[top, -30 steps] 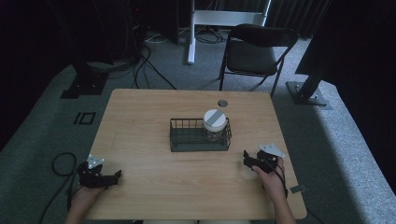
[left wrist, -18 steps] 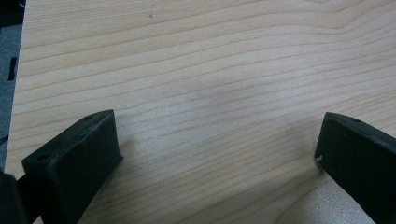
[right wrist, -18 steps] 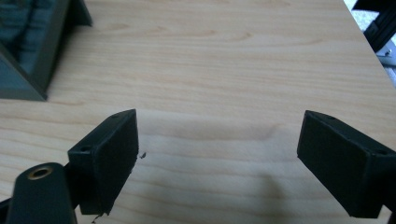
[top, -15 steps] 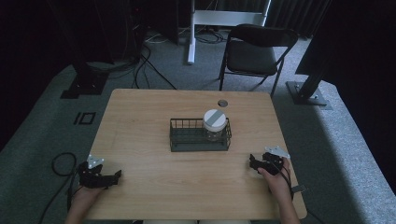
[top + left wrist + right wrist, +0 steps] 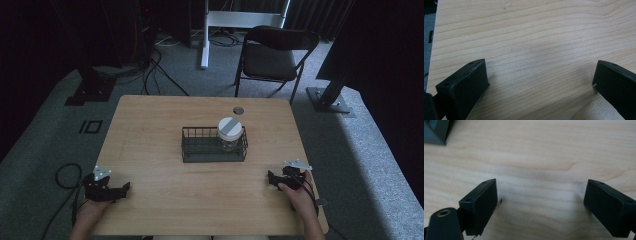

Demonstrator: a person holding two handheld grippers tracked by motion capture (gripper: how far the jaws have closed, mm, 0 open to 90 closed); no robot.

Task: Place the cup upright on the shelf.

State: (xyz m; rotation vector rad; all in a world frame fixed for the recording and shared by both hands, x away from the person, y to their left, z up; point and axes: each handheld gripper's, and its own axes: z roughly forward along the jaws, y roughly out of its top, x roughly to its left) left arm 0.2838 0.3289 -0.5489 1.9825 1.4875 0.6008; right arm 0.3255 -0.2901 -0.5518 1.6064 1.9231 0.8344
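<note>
A dark wire basket [image 5: 200, 150] stands at the middle of the wooden table [image 5: 150, 130]. Inside its right end sits a clear jar with a white lid [image 5: 230, 131]. My left gripper [image 5: 122, 189] rests near the front left corner of the table, open, with bare wood between its jaws [image 5: 540, 72]. My right gripper [image 5: 271, 179] lies near the front right edge, also open, with nothing between its jaws [image 5: 541, 192]. A corner of the basket [image 5: 434, 131] shows at the top left of the right gripper view.
A small round dark disc [image 5: 238, 110] is set in the table's far edge. A black folding chair [image 5: 272, 57] stands behind the table. Cables [image 5: 65, 175] trail on the grey floor at the left. Black stand bases [image 5: 330, 100] flank the table.
My right gripper has drawn back toward the table's front right edge and lowered to the wood. The left gripper has stayed put.
</note>
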